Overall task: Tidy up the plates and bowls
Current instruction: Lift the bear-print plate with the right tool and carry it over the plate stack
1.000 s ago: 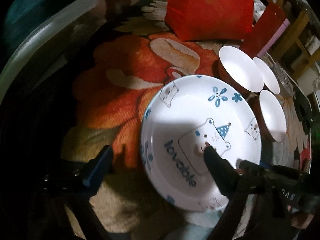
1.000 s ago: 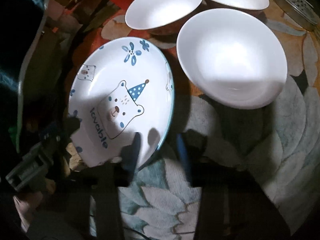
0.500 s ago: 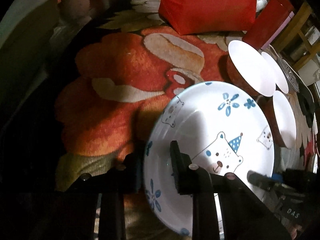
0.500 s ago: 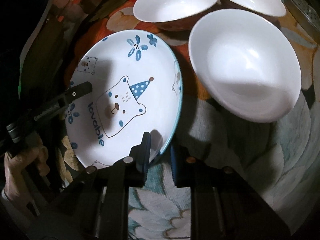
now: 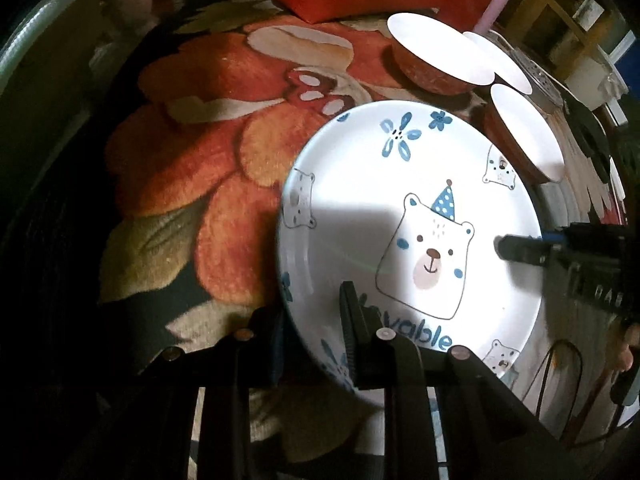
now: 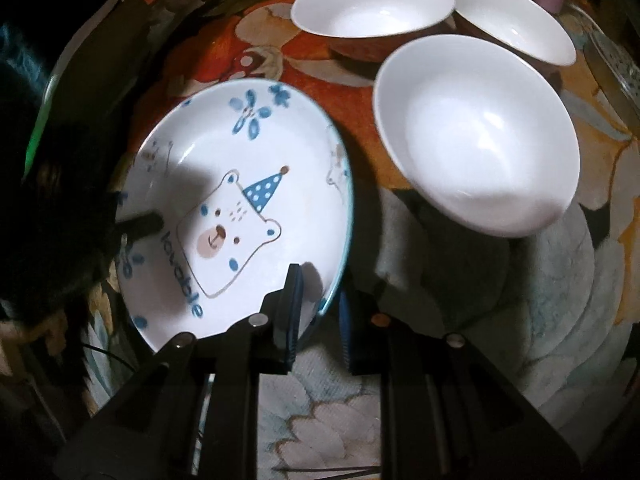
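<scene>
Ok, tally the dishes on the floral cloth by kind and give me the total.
Bear-print plate, its rim between the jaws of both the left gripper and the right gripper: 1
White bowls, nearest, left rear, right rear: 3
Total: 4

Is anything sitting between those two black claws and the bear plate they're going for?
Nothing visible. The left gripper has its jaws straddling the bear plate rim, one finger over the plate and one outside it. The right gripper straddles the opposite rim. The three white bowls stand off to the side.
</scene>
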Action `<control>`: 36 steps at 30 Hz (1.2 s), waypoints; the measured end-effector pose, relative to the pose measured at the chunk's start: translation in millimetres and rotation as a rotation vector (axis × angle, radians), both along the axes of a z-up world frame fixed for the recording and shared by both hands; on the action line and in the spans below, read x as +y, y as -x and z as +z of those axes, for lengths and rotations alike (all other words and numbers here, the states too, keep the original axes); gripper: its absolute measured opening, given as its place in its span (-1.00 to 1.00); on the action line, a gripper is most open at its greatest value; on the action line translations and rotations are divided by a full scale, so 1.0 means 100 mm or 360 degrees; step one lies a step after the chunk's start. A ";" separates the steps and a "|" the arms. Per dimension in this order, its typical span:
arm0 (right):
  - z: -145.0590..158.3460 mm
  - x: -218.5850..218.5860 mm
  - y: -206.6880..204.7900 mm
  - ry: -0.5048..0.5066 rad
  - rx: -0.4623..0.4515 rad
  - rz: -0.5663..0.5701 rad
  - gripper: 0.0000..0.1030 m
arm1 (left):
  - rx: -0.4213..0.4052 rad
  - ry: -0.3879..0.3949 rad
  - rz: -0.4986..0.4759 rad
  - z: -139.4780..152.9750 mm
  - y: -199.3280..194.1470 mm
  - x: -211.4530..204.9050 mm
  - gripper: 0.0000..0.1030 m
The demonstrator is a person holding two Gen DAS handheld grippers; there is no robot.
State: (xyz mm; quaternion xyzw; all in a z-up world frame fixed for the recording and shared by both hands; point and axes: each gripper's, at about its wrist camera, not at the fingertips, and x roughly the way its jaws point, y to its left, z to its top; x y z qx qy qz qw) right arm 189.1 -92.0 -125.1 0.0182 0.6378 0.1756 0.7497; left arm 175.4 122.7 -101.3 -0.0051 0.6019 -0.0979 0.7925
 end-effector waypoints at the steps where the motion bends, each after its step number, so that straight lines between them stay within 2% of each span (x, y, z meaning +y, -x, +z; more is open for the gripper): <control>1: -0.01 -0.03 -0.02 -0.0031 0.0015 -0.0031 -0.66 | -0.0007 0.0007 0.0021 0.00 -0.01 0.01 -0.54; 5: -0.02 -0.05 -0.09 -0.0065 0.0039 -0.0112 -0.62 | -0.0027 0.0021 0.0102 -0.01 -0.16 0.00 -0.50; 9: -0.08 -0.04 -0.09 -0.0087 0.0076 -0.0126 -0.66 | -0.0032 0.0036 0.0142 -0.03 -0.27 -0.01 -0.41; 14: -0.05 -0.02 -0.07 -0.0035 0.0047 -0.0073 -0.67 | -0.0015 0.0047 0.0098 0.01 -0.20 0.00 -0.53; 19: 0.01 -0.09 0.01 -0.0031 0.0051 -0.0053 -0.68 | -0.0011 0.0035 0.0084 0.10 -0.02 -0.05 -0.54; 29: 0.38 -0.34 0.23 -0.0089 0.0045 -0.0026 -0.71 | -0.0067 0.0032 0.0018 0.60 0.18 -0.34 -0.54; 36: 0.62 -0.77 0.45 -0.0146 0.0075 -0.0113 -0.71 | -0.0082 0.0038 -0.0111 0.89 0.25 -0.83 -0.54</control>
